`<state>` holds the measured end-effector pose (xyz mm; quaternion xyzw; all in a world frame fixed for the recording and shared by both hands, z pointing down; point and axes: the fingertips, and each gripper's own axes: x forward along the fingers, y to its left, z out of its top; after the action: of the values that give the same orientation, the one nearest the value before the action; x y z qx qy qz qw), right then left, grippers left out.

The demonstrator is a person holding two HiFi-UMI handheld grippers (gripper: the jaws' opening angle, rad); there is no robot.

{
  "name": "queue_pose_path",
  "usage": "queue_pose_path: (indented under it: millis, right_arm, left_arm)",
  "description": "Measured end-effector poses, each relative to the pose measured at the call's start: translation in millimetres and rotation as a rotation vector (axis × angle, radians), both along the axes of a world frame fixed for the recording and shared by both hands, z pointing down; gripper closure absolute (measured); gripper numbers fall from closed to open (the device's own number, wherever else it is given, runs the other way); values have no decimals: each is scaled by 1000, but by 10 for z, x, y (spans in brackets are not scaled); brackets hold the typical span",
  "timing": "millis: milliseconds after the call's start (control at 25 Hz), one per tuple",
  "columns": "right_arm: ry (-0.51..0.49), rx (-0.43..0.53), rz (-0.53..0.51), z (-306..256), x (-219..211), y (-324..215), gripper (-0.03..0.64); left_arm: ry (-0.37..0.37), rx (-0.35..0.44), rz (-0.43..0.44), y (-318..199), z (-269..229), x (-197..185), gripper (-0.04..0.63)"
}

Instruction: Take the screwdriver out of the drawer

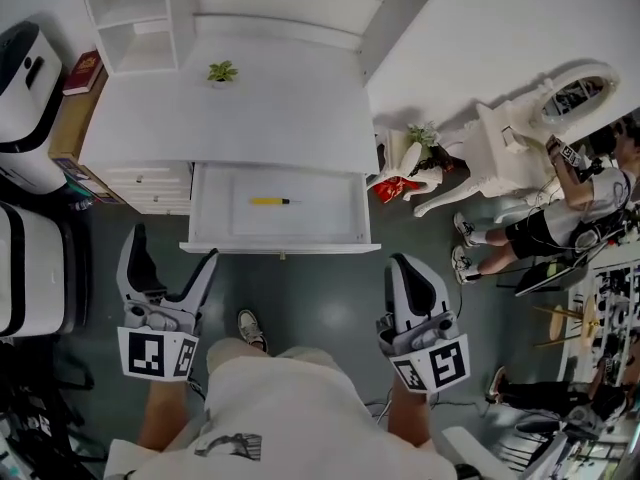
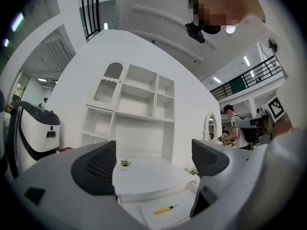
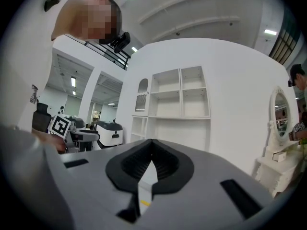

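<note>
Left claw is spread wide, nothing between its jaws. Through the gap, the left gripper view looks straight at the screwdriver. Right claw is pressed together and empty, the pads meeting along a thin seam in the right gripper view. Both claws hang over the grey floor just in front of the open drawer, the left off its left corner and the right off its right corner. Neither touches it. The yellow-handled screwdriver lies flat inside the drawer, near the middle, alone on the white bottom. Above the drawer is the white tabletop, with a small green plant towards its back edge.
</note>
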<state>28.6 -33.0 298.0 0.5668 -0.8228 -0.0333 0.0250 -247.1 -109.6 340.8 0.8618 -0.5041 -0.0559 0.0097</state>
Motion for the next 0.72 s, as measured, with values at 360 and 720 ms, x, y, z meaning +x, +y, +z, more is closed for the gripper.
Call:
queue_pose_path:
  millis: [360,720]
  right_arm:
    - [0,-16,87,47,285,-91,607]
    - [-18,26,14,-11,531,-447,607]
  left_arm:
    - [2,-7,81,-329,36,330,121]
    - [-27,-2,65,-428,13,698,121]
